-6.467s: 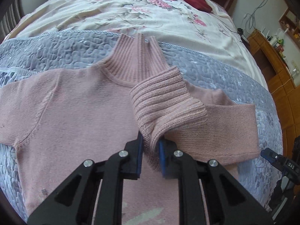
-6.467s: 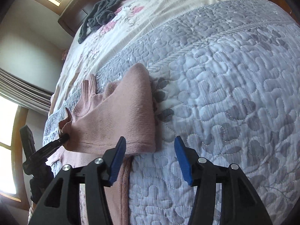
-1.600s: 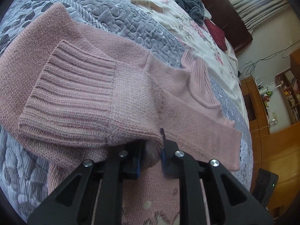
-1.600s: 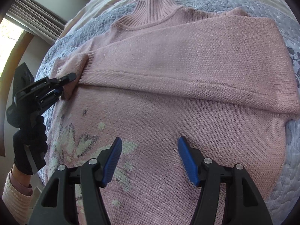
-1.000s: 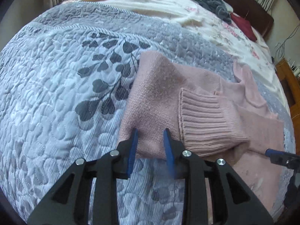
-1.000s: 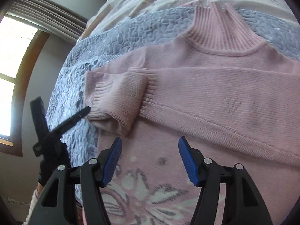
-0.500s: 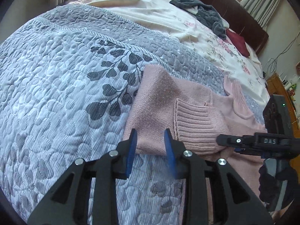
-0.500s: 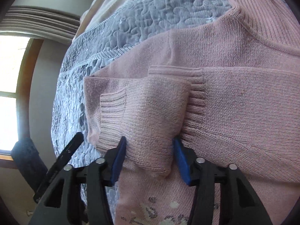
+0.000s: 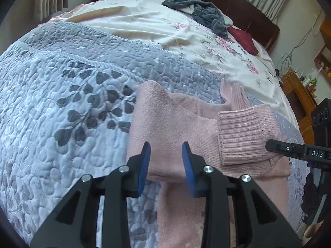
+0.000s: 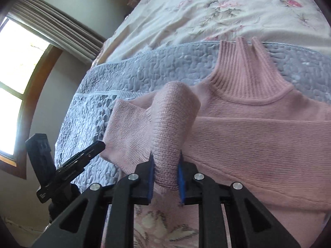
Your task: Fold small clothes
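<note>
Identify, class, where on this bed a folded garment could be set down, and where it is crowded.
Free: the grey quilt beside the pink sweater, and the floral sheet between quilt and dark clothes pile. Crowded: the sweater, where the right gripper pinches its sleeve cuff and the left gripper hovers, jaws open.

my pink knitted turtleneck sweater (image 10: pixel 258 136) runs off the frame below. its ribbed cuff (image 10: pixel 167 175) end is buried between my right gripper (image 10: pixel 165 175) pads.

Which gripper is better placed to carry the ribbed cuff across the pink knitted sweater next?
Right. The right gripper has its jaws shut on the ribbed cuff of the pink knitted sweater; the left gripper hangs open, gripping nothing.
</note>
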Available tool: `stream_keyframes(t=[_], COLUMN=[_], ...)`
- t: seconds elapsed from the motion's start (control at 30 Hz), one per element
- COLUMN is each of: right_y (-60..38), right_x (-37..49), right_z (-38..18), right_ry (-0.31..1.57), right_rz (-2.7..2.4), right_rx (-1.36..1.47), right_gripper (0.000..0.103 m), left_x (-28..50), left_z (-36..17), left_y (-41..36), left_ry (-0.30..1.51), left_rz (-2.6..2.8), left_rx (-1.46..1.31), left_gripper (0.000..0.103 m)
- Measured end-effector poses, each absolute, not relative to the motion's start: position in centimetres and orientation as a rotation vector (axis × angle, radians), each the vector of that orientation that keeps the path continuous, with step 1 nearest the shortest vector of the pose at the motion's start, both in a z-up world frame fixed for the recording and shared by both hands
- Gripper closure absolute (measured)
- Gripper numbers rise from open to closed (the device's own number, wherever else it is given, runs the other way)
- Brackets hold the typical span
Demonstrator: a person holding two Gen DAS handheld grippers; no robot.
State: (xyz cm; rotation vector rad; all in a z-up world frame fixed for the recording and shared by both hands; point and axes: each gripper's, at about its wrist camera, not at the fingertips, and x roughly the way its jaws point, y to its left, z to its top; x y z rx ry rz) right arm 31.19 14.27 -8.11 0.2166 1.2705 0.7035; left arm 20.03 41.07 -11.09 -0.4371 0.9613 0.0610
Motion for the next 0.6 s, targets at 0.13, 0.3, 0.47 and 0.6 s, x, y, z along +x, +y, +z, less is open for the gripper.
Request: stream_keyframes(t=[0.13,0.3,0.47,0.6], right_y=[11.3,9.3,8.5,8.6], right_x=[32.2,33.0,32.8,32.4], right_z=[-10.0,-13.8,-16.2,-15.0], right_ry=[1.294,1.349,1.384,1.366], right_rz=[0.610,0.520,0.495,0.476], right_rx=[0.216,0.210,0.224,0.155], right_gripper=[0.084,0.084,0.082,0.070], left_x=[21.8,23.3,23.8,23.8], left_z=[-12.1,-14.0,-16.5,-16.6], left_y=[38.3,36.7,37.0,37.0], left_ry=[0.989,1.037,1.086,1.086], left_rz=[0.029,0.033,0.054,0.050], left_rx=[-0.411,-0.392,-0.392,-0.379], left_gripper=[0.072,0.072,0.072,0.072])
